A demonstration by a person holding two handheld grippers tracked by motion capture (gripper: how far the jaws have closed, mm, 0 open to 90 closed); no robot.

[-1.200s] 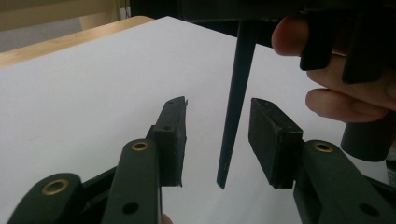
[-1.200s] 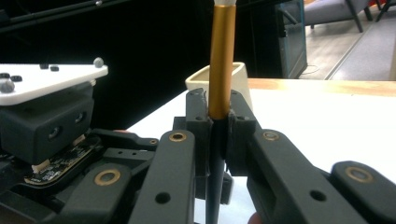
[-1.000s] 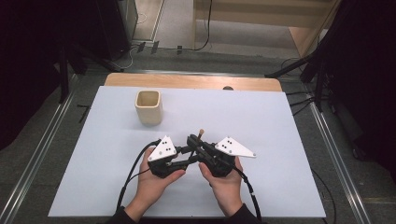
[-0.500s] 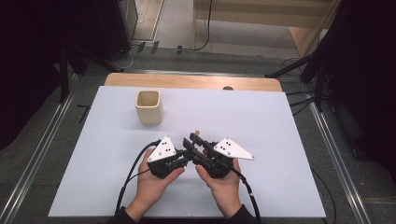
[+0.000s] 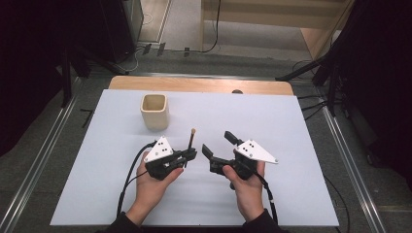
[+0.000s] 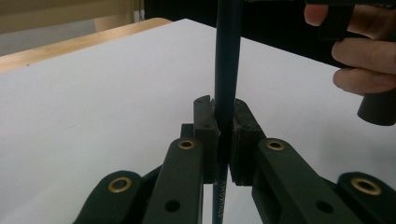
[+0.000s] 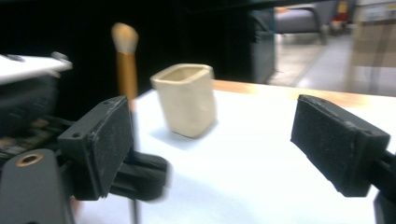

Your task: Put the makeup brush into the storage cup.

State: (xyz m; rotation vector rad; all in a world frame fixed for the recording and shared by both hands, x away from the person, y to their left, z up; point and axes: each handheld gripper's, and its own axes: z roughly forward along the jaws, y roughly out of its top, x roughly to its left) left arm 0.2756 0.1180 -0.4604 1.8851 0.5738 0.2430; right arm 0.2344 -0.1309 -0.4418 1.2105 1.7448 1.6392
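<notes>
Slim dark-handled brush [image 5: 190,145] stayed clamped in left hand-held gripper [image 5: 192,155]; right hand-held gripper [image 5: 217,144], jaws just opened w/ nothing between, should back off slowly.

right hand-held gripper [image 5: 217,144] opened, released brush [image 5: 190,144], moved away

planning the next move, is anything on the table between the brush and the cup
No. In the high view the white table is bare between the brush, clamped in the left gripper, and the cup. The right gripper view shows the same.
</notes>
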